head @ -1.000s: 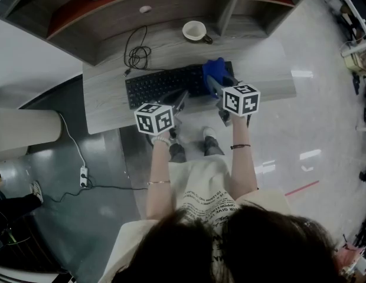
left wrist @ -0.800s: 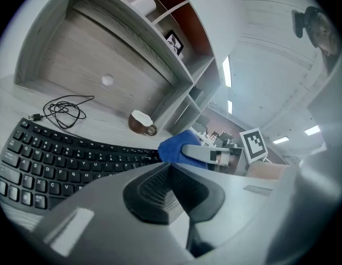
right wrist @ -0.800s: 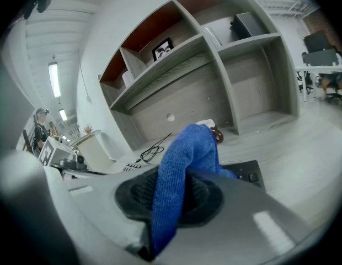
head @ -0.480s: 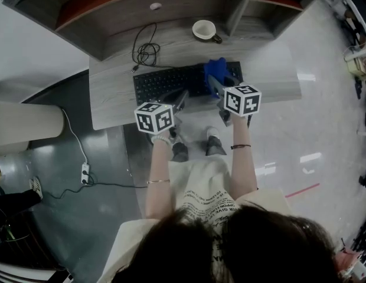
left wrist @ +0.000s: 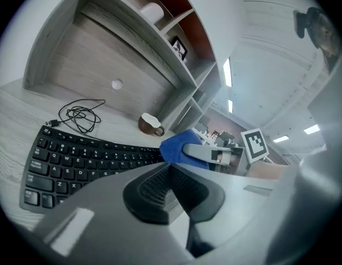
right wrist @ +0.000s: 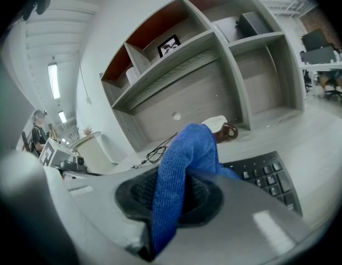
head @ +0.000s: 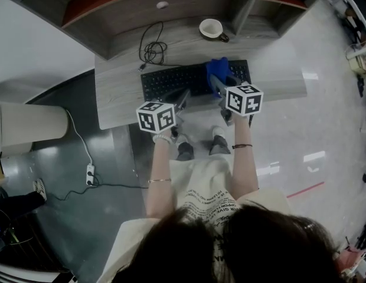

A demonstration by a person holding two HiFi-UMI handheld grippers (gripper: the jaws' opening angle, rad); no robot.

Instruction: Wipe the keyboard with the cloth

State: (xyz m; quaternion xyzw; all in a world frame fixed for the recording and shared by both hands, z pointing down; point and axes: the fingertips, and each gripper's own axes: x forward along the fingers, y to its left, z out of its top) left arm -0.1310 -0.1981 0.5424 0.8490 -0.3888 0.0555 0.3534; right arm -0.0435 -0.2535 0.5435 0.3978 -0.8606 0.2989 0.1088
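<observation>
On the grey wood-grain desk (head: 121, 102) lies the flat black keyboard (head: 177, 80), its white key legends too small to read. Above its right end, the right gripper (head: 219, 86) has its jaws clamped on a folded blue microfibre cloth (head: 216, 69). Near the keyboard's front edge, the left gripper (head: 182, 99) hovers, pads pressed together with nothing between.
</observation>
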